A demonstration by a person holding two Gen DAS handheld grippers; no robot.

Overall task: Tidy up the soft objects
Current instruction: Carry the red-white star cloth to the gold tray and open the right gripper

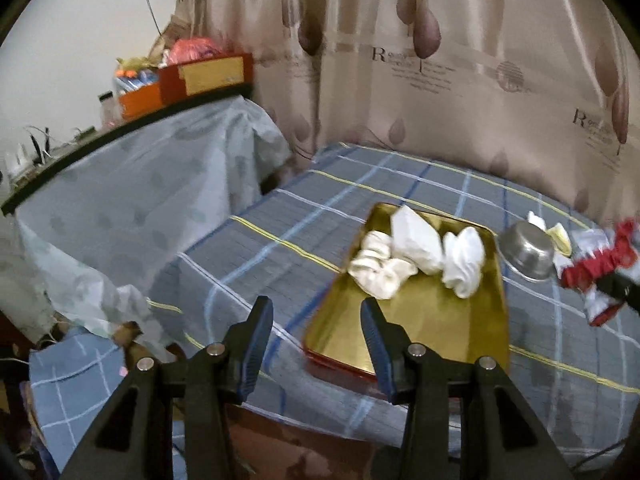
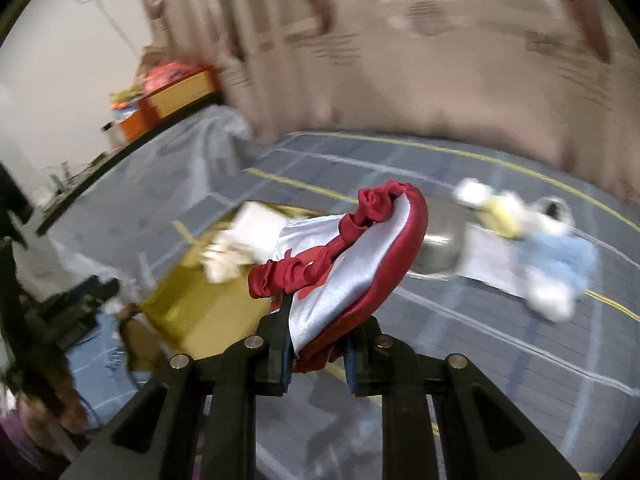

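Right hand-held gripper (image 2: 318,354), angled downward, clamps red-and-white satin pouch (image 2: 352,256) above bed (image 2: 500,360).

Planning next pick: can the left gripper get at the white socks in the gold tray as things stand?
Probably yes. The left gripper is open and empty, the white socks lie exposed in the shallow gold metal tray just ahead, and nothing stands between them.

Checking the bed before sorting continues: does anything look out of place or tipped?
Yes. A small stainless steel bowl lies tilted on the checked bedsheet beside the gold rectangular tray, a hard thing among soft ones. Nothing looks spilled.
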